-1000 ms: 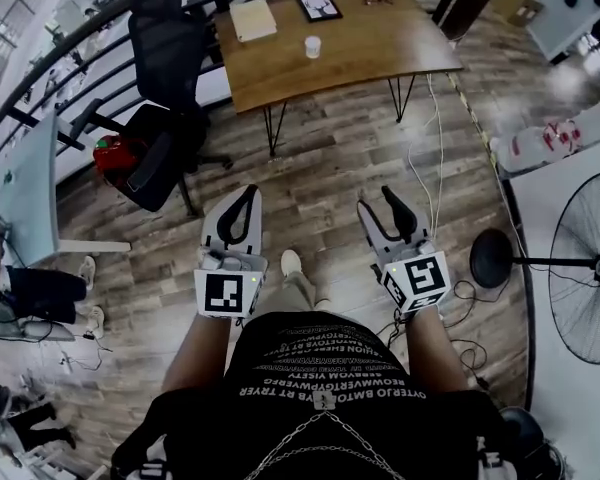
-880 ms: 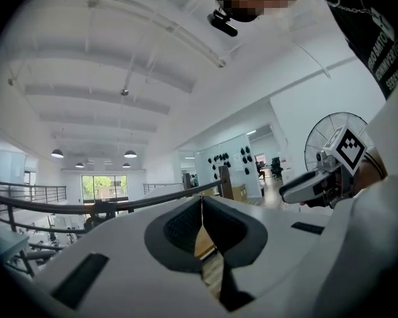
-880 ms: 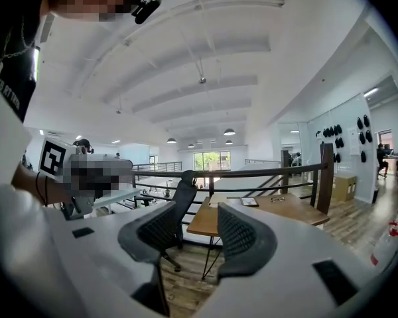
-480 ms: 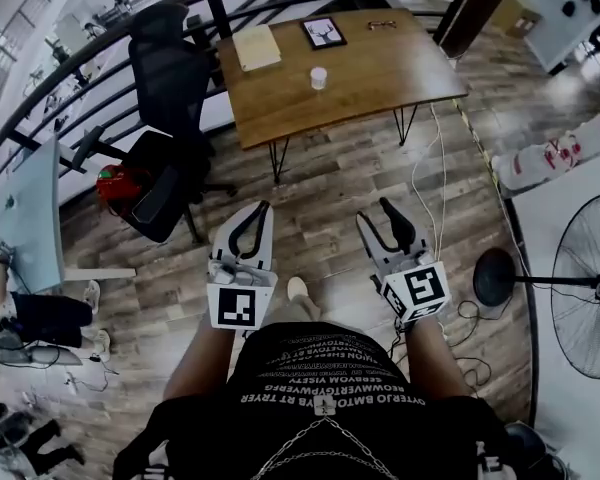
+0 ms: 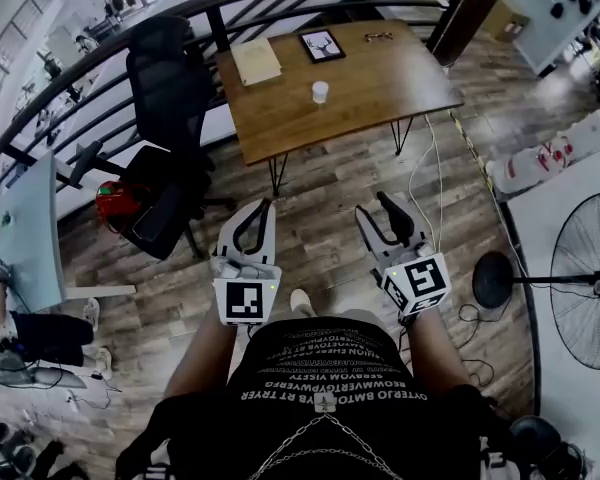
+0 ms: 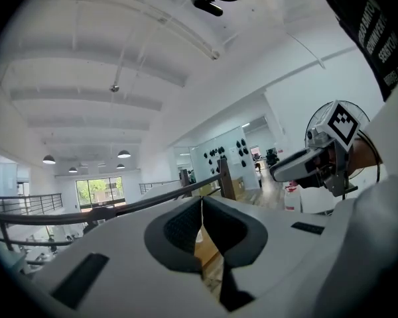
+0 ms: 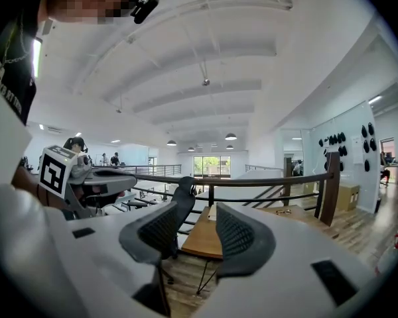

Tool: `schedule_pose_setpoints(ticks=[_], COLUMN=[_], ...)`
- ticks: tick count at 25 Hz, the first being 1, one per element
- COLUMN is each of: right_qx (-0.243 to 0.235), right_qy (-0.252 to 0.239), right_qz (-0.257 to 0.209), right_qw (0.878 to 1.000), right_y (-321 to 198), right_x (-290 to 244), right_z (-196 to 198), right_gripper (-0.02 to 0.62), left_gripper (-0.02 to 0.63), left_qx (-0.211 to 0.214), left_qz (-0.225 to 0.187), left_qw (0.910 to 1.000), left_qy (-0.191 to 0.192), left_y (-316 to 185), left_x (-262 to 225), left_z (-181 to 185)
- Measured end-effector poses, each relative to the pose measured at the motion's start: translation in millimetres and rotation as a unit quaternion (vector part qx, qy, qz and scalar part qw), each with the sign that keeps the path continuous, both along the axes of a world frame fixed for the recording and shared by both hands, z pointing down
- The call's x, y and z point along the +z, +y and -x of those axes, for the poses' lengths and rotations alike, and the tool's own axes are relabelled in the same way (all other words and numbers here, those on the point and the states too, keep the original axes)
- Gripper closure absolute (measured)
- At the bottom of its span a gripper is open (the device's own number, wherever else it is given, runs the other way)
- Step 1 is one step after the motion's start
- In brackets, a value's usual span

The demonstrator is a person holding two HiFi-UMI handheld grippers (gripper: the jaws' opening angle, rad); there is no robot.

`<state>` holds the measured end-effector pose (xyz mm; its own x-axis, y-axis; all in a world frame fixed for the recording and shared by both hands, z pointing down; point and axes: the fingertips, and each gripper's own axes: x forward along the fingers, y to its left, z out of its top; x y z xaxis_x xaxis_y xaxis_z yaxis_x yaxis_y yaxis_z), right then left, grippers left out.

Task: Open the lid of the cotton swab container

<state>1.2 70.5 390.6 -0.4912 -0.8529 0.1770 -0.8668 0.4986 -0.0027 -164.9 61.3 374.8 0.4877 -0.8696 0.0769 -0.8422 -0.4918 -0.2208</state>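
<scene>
At waist height ahead of us, both forearms reach forward side by side, each hand holding its tool roughly level and aimed toward the wooden table [image 5: 380, 83]. We see the left gripper [image 5: 263, 208] with its jaws pressed fully together and nothing between them. The right gripper [image 5: 372, 206] stands with its jaws well apart; they have just been closing a little, and only air lies between them. Bare plank floor [image 5: 330, 183] stretches between us and the table's near edge. An office chair [image 5: 165, 78] crowds the left side, a standing fan [image 5: 585, 278] sits off to the right, and a railing [image 5: 216, 26] runs behind the table. We find the cotton swab container [image 5: 320, 91] near the table's middle, well apart from both grippers, a small white cylinder standing upright with its long axis vertical. It stands between a notepad [image 5: 255, 60] and a picture frame [image 5: 321, 44], nearer to us than either; its lid is too small for us to make out.
</scene>
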Motion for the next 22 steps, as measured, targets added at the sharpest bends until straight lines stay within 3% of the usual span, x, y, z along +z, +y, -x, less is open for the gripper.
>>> schedule_pose_setpoints(ticks=[11, 22], right_qx=[0.011, -0.007], right_qy=[0.005, -0.001], right_qz=[0.001, -0.002], right_qw=[1.000, 1.000], right_y=[14, -4], right_x=[-1, 9], right_z=[5, 8], right_gripper=[0.410, 0.434], left_gripper=[0.577, 0.577], left_qx=[0.020, -0.015], left_qz=[0.032, 0.025], left_qw=[0.9988, 0.9975], left_qy=[0.032, 0.064], left_y=[8, -21], left_x=[6, 0], left_z=[1, 16])
